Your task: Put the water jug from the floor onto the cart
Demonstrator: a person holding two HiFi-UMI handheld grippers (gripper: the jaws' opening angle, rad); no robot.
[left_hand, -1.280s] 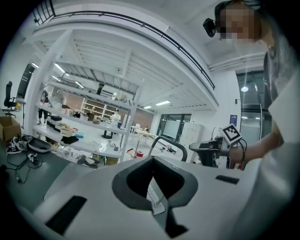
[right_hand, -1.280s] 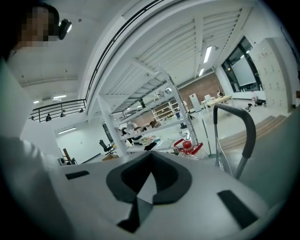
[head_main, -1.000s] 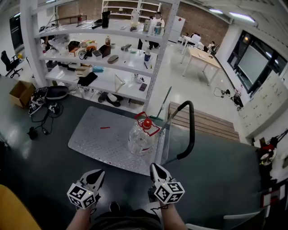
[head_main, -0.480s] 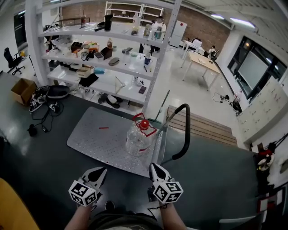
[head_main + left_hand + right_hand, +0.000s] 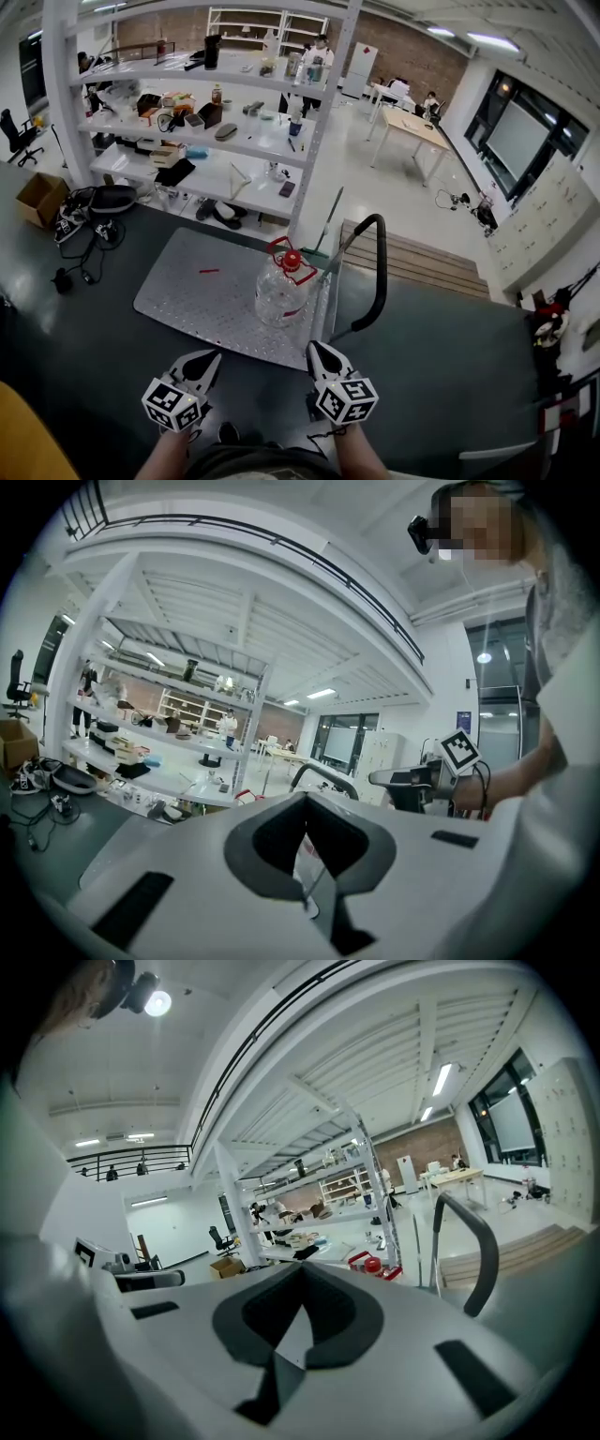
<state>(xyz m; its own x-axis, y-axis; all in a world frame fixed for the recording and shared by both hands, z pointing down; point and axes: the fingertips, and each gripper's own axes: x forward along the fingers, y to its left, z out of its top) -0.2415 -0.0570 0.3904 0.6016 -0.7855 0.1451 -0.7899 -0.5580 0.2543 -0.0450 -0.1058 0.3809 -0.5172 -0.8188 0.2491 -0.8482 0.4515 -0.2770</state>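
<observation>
The clear water jug point(image 5: 278, 289), with a red cap and red handle, stands upright on the cart's metal platform point(image 5: 197, 291), near its handle end. In the head view both grippers are below it and short of the cart's near edge, touching nothing. My left gripper point(image 5: 214, 356) is shut and empty. So is my right gripper point(image 5: 314, 345), whose jaws meet in a closed seam. The jug's red cap point(image 5: 372, 1265) shows past the right gripper point(image 5: 302, 1269) in the right gripper view. In the left gripper view the jug's red handle point(image 5: 246, 797) peeks over the left gripper point(image 5: 305, 799).
The cart's black push handle point(image 5: 378, 272) rises just right of the jug. White shelving point(image 5: 216, 141) loaded with several items stands behind the cart. A cardboard box point(image 5: 39, 197), bags and cables lie on the dark floor at left. A wooden pallet point(image 5: 422, 258) lies at right.
Both grippers have drawn slightly back and up from the cart, still shut. The jug has stayed upright on the platform.
</observation>
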